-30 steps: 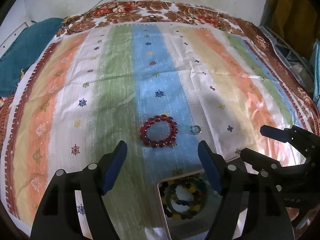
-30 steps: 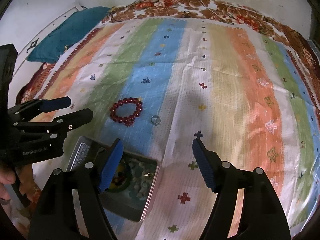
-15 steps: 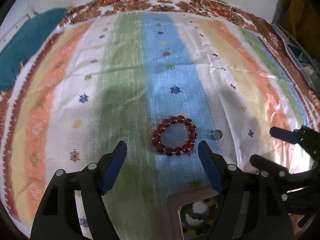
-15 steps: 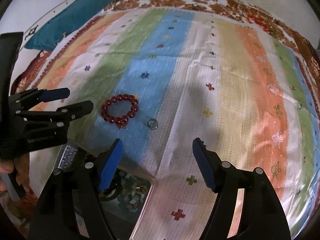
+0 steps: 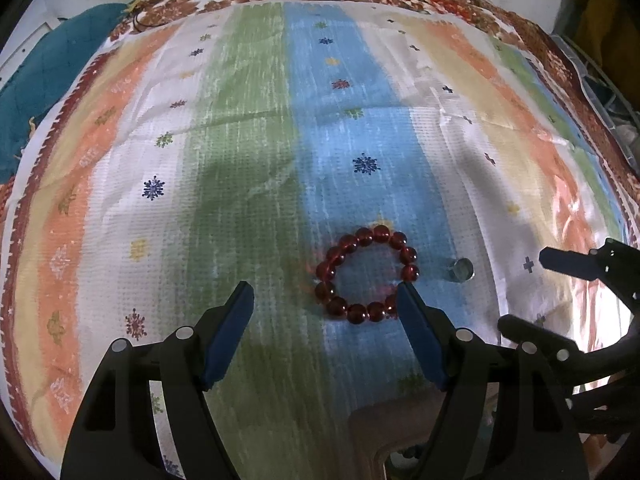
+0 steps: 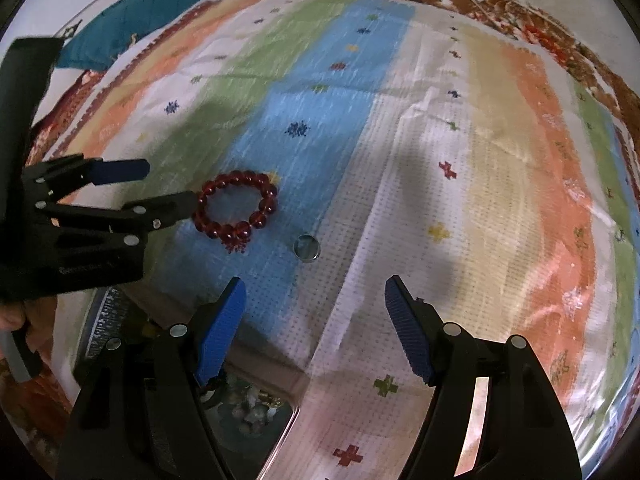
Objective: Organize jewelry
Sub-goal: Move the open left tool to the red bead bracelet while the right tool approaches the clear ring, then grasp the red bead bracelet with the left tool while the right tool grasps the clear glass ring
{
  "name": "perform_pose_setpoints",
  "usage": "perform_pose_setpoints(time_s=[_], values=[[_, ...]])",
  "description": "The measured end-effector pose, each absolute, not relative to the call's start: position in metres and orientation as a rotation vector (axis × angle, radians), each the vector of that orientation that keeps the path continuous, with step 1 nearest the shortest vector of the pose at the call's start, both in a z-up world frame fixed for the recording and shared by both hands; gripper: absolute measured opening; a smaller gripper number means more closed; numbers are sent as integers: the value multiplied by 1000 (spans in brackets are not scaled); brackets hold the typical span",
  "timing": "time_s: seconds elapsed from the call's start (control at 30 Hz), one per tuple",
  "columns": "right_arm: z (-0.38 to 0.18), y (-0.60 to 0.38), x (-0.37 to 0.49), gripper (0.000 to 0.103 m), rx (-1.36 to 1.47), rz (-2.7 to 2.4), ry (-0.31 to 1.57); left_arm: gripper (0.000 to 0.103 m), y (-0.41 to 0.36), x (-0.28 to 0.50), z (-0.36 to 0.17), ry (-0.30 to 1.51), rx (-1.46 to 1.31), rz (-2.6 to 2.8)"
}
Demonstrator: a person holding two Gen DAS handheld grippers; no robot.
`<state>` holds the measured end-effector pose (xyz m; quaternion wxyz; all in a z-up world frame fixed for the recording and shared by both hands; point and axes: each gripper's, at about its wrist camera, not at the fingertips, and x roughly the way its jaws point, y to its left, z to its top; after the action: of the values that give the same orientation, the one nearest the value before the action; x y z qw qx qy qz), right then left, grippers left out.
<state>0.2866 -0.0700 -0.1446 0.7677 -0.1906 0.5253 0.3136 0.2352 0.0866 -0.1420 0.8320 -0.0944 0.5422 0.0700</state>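
A red beaded bracelet (image 5: 366, 274) lies on the blue stripe of a striped cloth (image 5: 240, 160). My left gripper (image 5: 326, 294) is open just in front of it, its right fingertip next to the beads. The bracelet also shows in the right wrist view (image 6: 236, 210), with the left gripper (image 6: 168, 186) at its left side. A small silver ring (image 5: 462, 269) lies to the bracelet's right; in the right wrist view the ring (image 6: 306, 248) is ahead of my open, empty right gripper (image 6: 314, 294). A metal tin (image 6: 240, 396) holding beaded jewelry sits under the right gripper's left finger.
A teal cushion (image 5: 36, 92) lies at the far left edge of the cloth. The tin's corner (image 5: 384, 428) shows at the bottom of the left wrist view. The right gripper (image 5: 560, 292) stands to the right of the ring there. Dark clutter (image 5: 612, 88) lies beyond the cloth's right edge.
Both grippers have moved forward over the cloth. The left gripper has closed in on the red bracelet, and the tin has slid toward the bottom of both views.
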Motion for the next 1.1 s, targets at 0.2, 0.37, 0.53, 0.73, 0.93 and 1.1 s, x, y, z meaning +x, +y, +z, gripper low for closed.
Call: perform_pose_setpoints(time_s=[0.2, 0.37, 0.53, 0.73, 0.93, 1.1], values=[[-151, -66, 297, 72, -426, 674, 1142, 73, 92, 242, -151, 1171, -216, 143], [-157, -63, 304, 72, -448, 659, 1160, 73, 96, 245, -156, 1179, -226, 145], [-162, -57, 309, 72, -452, 664, 1183, 73, 98, 248, -165, 1203, -230, 139], [-165, -48, 315, 72, -442, 682, 1202, 73, 103, 252, -169, 1206, -249, 125], [-174, -39, 321, 72, -474, 687, 1220, 71, 104, 255, -174, 1213, -234, 121], [-178, -33, 320, 71, -508, 685, 1216, 71, 98, 260, -179, 1230, -147, 131]])
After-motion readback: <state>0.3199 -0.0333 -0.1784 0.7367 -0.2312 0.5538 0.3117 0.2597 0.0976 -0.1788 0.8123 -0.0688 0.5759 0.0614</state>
